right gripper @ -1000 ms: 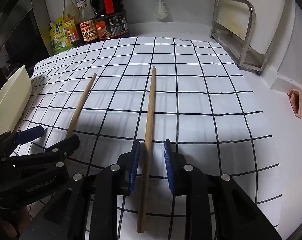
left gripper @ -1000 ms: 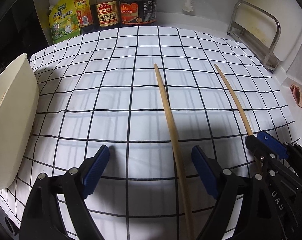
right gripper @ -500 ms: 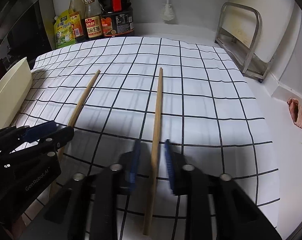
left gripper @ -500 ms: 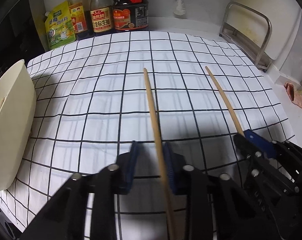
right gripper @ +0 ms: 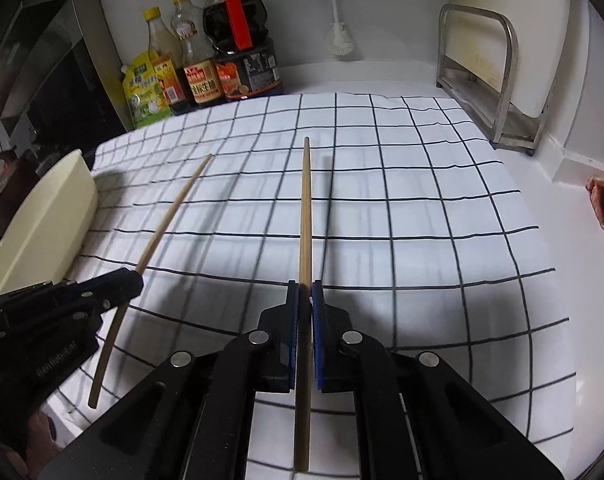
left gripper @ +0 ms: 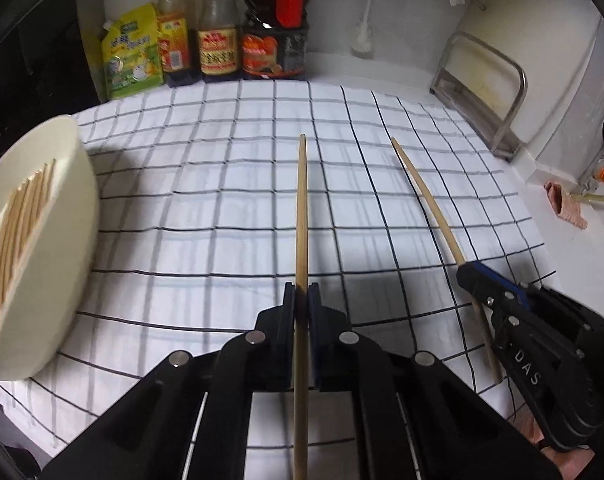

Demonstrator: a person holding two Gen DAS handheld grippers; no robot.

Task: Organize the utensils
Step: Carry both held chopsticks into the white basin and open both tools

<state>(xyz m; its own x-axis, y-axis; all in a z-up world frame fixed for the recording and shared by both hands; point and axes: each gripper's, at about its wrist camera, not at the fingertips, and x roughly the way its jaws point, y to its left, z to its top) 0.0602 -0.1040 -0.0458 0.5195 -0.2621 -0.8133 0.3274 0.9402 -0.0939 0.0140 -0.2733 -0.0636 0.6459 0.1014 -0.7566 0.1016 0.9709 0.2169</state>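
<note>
My left tongs (left gripper: 301, 300) are clamped on a wooden chopstick (left gripper: 301, 216), which runs straight out toward twelve o'clock in the left wrist view, its tip held clear above the checked cloth (left gripper: 205, 216). My right tongs (right gripper: 305, 300) are clamped on a second chopstick (right gripper: 305, 216) in the same way, pointing to twelve o'clock in the right wrist view with its shadow just beside it on the cloth. From the left view I see the right tongs at four o'clock with their chopstick slanting up toward one o'clock; from the right view the left tongs sit at eight o'clock, their stick angling toward eleven. The two sticks are apart, roughly side by side. At nine o'clock in the left view a cream bowl (left gripper: 73, 240) rests on the edge of the cloth with more chopsticks (left gripper: 19, 236) lying inside it. At the back of the bench, around eleven o'clock, stand sauce bottles (left gripper: 217, 40) and a yellow-green pouch (left gripper: 129, 56). A metal rack (left gripper: 498, 92) stands at two o'clock against the wall
</note>
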